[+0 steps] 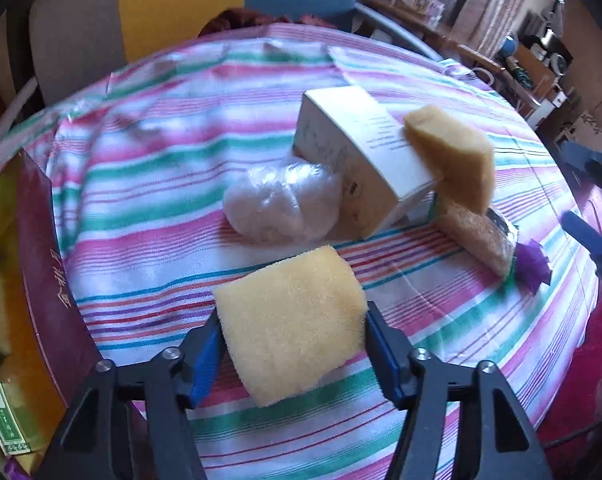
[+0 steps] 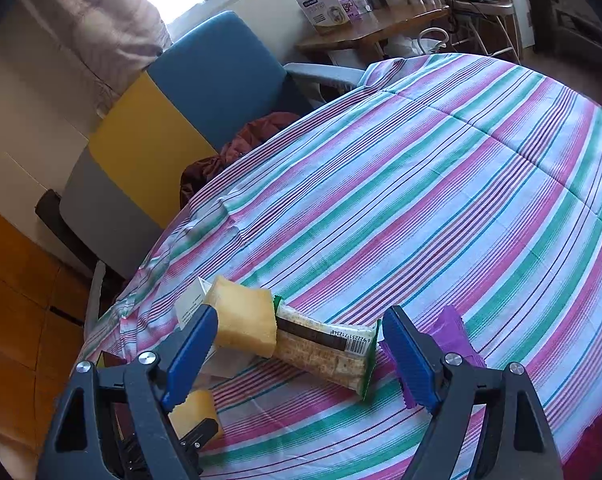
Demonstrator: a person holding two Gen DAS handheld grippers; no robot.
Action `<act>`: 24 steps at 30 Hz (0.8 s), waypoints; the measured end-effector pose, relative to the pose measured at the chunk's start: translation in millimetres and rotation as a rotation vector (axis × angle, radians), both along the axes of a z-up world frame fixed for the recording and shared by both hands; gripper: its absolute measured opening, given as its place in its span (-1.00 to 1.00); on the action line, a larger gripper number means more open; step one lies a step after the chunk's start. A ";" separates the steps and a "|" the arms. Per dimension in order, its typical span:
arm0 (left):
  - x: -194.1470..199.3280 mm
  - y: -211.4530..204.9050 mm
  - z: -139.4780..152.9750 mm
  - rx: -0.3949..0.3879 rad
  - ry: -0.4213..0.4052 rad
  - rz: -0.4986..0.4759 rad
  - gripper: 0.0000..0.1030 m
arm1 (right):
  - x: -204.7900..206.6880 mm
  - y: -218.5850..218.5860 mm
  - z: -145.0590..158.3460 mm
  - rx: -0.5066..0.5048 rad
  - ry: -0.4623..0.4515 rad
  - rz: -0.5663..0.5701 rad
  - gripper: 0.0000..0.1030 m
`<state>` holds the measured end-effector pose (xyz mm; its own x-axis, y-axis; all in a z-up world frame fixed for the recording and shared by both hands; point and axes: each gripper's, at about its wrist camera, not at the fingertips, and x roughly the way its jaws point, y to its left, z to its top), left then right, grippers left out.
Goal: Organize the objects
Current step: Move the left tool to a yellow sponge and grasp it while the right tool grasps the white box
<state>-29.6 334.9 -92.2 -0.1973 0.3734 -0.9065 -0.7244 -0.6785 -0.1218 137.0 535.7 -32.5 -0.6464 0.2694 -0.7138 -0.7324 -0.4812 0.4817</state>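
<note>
Sponge point(image 1: 289, 320) in left hand-held gripper point(image 1: 293, 344) (clamped)

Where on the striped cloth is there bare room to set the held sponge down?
Free: the striped cloth between the maroon box and the plastic bag, and the far half. Crowded: the white carton, second sponge and cracker pack cluster together.

This is a lived-in home room. A round desk under a pink, green and white striped cotton cloth point(image 2: 441, 184) stands beside a blue and yellow padded armchair point(image 2: 205, 92) with a dark red garment point(image 2: 237, 152) heaped on its seat. Daylight comes through a window hung with a pale quilted curtain point(image 2: 97, 28), and a wooden side shelf point(image 2: 365, 32) carries small household boxes.
</note>
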 end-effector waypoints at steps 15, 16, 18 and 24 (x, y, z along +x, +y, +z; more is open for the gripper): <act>46.2 -77.2 47.4 0.155 0.102 -0.067 0.20 | -68.2 -59.9 -21.4 0.028 -0.117 0.412 0.56; 47.3 -83.0 49.5 0.163 0.099 -0.061 0.20 | -72.5 -61.4 -24.1 0.026 -0.129 0.422 0.56; 42.9 -89.5 51.5 0.178 0.088 -0.047 0.20 | -80.3 -61.6 -27.2 0.026 -0.145 0.424 0.56; 39.7 -124.6 61.9 0.231 0.069 -0.005 0.20 | -111.8 -56.1 -28.2 0.076 -0.210 0.423 0.56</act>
